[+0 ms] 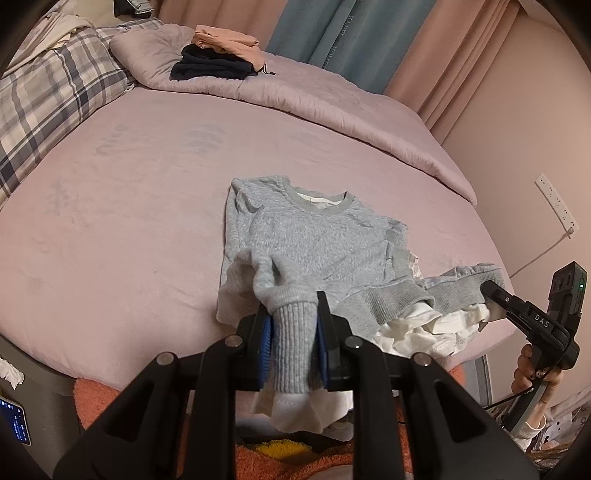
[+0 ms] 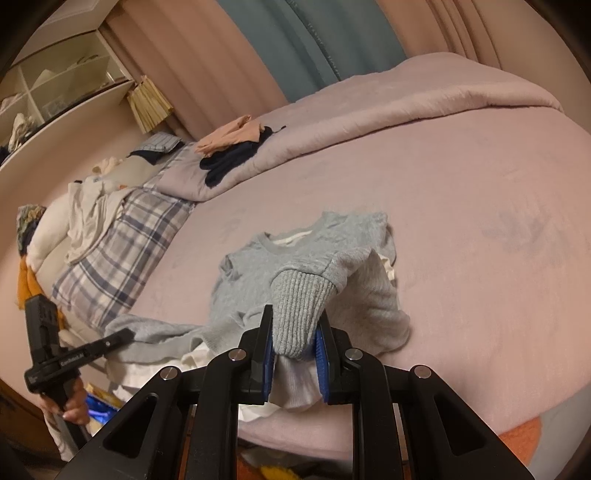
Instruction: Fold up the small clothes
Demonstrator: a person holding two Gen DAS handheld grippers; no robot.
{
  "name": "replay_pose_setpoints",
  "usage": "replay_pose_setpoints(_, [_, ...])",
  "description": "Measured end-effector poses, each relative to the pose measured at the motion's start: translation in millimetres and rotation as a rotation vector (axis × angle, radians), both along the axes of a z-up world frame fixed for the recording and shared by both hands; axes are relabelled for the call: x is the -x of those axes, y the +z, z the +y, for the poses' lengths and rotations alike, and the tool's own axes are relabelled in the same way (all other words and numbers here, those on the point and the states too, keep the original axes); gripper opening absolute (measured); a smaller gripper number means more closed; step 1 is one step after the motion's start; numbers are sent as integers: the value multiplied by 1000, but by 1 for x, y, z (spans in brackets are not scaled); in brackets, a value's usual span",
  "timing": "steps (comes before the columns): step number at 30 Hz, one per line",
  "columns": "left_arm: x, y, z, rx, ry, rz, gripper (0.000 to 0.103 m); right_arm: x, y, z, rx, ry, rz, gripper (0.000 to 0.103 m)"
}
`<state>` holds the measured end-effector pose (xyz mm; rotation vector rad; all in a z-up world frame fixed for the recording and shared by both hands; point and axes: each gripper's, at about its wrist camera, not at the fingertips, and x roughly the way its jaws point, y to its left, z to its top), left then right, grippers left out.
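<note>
A small grey sweatshirt (image 1: 314, 236) with a white lining lies on the pink bed, neck away from me; it also shows in the right wrist view (image 2: 266, 266). My left gripper (image 1: 293, 314) is shut on the ribbed cuff (image 1: 291, 332) of its left sleeve at the near bed edge. My right gripper (image 2: 295, 328) is shut on the ribbed cuff (image 2: 301, 306) of the other sleeve, lifted above the shirt's hem. Each gripper shows in the other's view, the right one (image 1: 491, 291) and the left one (image 2: 122, 338), touching the shirt's lower corners.
Folded dark and peach clothes (image 1: 218, 55) are stacked on the rolled quilt (image 1: 332, 99) at the far side. A plaid pillow (image 1: 48, 103) lies at the left. Curtains (image 1: 332, 29) hang behind. An orange rug (image 1: 295, 461) lies below the bed edge.
</note>
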<state>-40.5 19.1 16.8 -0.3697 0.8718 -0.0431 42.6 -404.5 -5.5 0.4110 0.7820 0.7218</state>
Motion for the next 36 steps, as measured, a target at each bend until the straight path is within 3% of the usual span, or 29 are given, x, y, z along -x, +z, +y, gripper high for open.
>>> replay_pose_setpoints(36, [-16,-7,7,13,10,8,21,-14,2,8,13,-32,7,20])
